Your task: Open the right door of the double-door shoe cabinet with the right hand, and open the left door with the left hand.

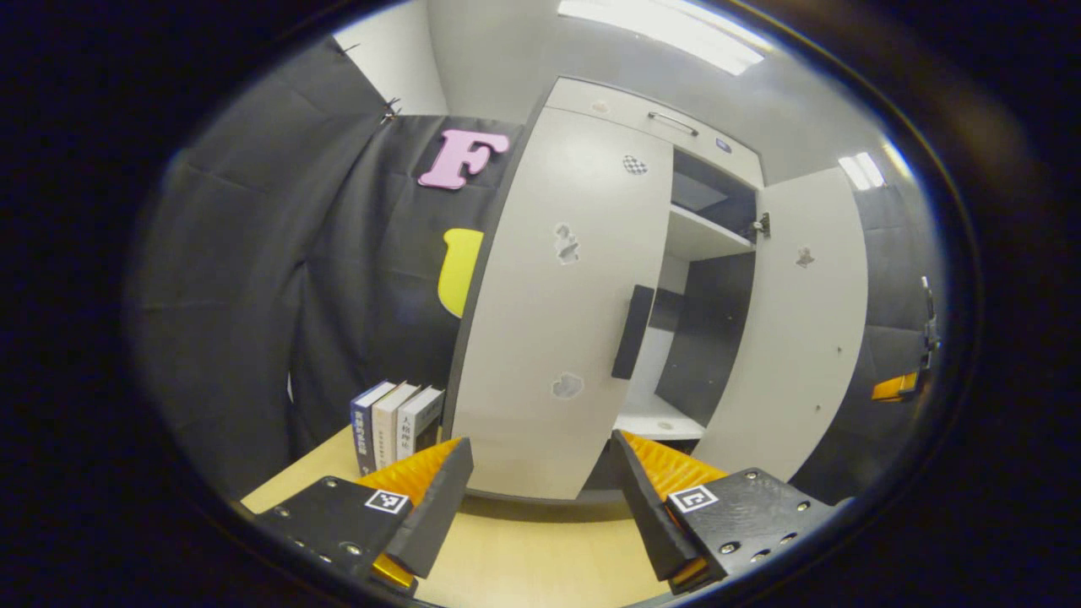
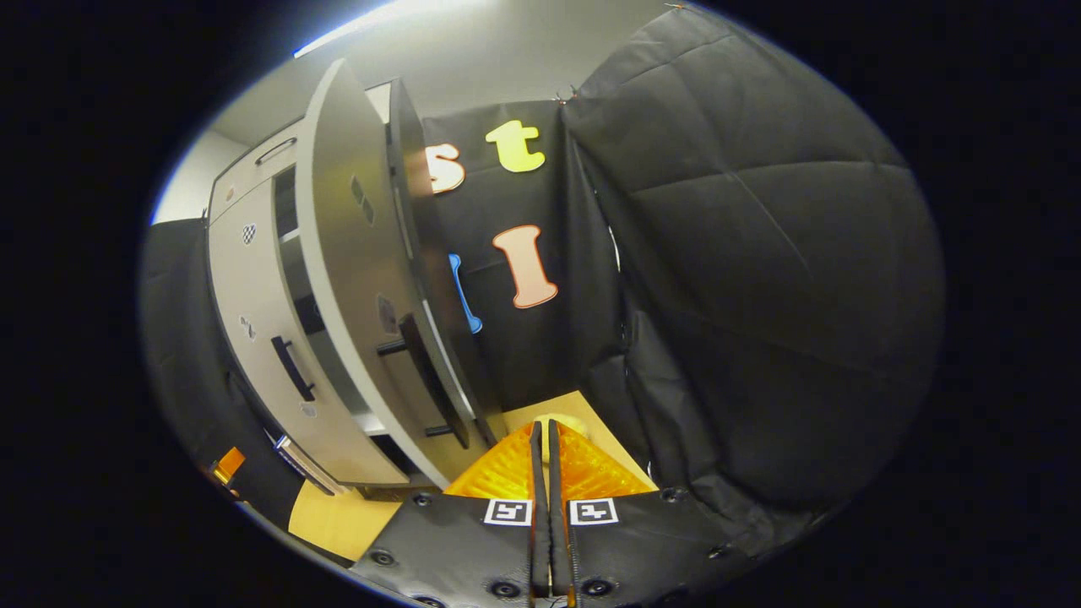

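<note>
The shoe cabinet (image 1: pixel 591 279) stands on the table (image 1: pixel 524 549), its right door (image 1: pixel 802 338) already swung open and its left door (image 1: pixel 557 321) shut. The left door's handle (image 1: pixel 632 331), long axis vertical, lies straight ahead and above the left gripper (image 1: pixel 540 498), whose 2 fingers are spread wide. The right gripper (image 2: pixel 540 447) is closed on nothing, past the open door.

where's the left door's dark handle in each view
Left gripper view: the left door's handle sits right of centre, on the closed door's right edge, above the open left tool.
Right gripper view: the same handle is at far left, on the closed door, left of the open right door.
Shared landmark: the checkered sticker near that door's top.
</note>
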`<state>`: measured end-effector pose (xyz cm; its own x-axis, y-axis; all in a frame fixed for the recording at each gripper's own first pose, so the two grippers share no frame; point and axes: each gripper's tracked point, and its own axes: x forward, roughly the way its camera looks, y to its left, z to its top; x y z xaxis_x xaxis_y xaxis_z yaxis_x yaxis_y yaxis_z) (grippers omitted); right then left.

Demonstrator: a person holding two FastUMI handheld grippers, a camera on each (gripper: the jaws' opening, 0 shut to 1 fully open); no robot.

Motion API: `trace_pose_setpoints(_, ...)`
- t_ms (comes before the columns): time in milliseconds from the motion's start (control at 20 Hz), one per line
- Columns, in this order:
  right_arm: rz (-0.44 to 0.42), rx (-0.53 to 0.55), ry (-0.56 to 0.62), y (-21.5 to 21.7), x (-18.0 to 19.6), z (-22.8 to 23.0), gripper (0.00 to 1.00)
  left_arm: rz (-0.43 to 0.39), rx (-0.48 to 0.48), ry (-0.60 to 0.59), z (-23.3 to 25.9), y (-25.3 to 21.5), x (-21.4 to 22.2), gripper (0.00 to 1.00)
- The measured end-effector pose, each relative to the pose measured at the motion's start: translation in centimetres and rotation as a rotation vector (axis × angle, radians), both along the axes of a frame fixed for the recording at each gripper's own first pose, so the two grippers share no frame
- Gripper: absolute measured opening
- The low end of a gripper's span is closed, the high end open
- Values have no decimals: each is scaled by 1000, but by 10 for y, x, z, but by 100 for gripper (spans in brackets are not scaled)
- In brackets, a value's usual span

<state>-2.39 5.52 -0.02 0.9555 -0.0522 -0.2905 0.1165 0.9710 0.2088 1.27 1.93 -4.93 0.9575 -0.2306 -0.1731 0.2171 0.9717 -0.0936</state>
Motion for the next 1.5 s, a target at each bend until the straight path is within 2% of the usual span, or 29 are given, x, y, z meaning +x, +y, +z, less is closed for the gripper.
trace_pose_setpoints(150, -22, 20, -18, -7, 12, 4, 2, -25, -38, -38, 29, -32, 35, 95)
trace_pose_setpoints(400, -59, 100, -34, -9, 35, 7, 0, -16, -100, -102, 64, -73, 83, 95)
trace_pose_setpoints(450, -70, 110, -35, -11, 42, 5, 15, -6, -104, -104, 65, -79, 94, 95)
trace_pose_setpoints(500, -83, 109, -30, -15, 45, 3, 5, 11, -100, -99, 63, -81, 104, 95)
trace_pose_setpoints(550, -82, 110, -28, -16, 49, 1, 25, 31, -94, -91, 60, -84, 115, 95)
trace_pose_setpoints(600, -84, 108, -21, -19, 51, -1, 20, 40, -92, -87, 57, -89, 126, 96)
trace_pose_setpoints(650, -84, 102, -17, -21, 53, -2, 31, 42, -90, -81, 54, -94, 135, 95)
trace_pose_setpoints(700, -77, 96, -14, -22, 54, -4, 32, 40, -81, -72, 51, -101, 141, 95)
trace_pose_setpoints(900, -50, 32, 29, -31, 58, -17, 70, 25, -46, -52, 42, -124, 158, 95)
trace_pose_setpoints(1000, -45, -1, -4, -36, 65, -14, 100, 36, -9, -56, 40, -130, 165, 95)
trace_pose_setpoints(1100, -38, -13, -42, -37, 78, -12, 92, 45, 2, -64, 39, -137, 173, 95)
trace_pose_setpoints(1150, -32, -7, -54, -36, 83, -11, 98, 50, 3, -62, 38, -141, 177, 91)
trace_pose_setpoints(1250, -16, 2, -74, -32, 89, -9, 100, 50, 33, -56, 34, -149, 184, 86)
trace_pose_setpoints(1300, -12, -3, -71, -33, 91, -10, 92, 62, 59, -59, 32, -150, 188, 84)
trace_pose_setpoints(1350, -7, -9, -66, -33, 91, -12, 92, 68, 81, -60, 29, -153, 190, 80)
trace_pose_setpoints(1500, 8, -18, -56, -33, 91, -15, 92, 78, 133, -66, 26, -160, 192, 78)
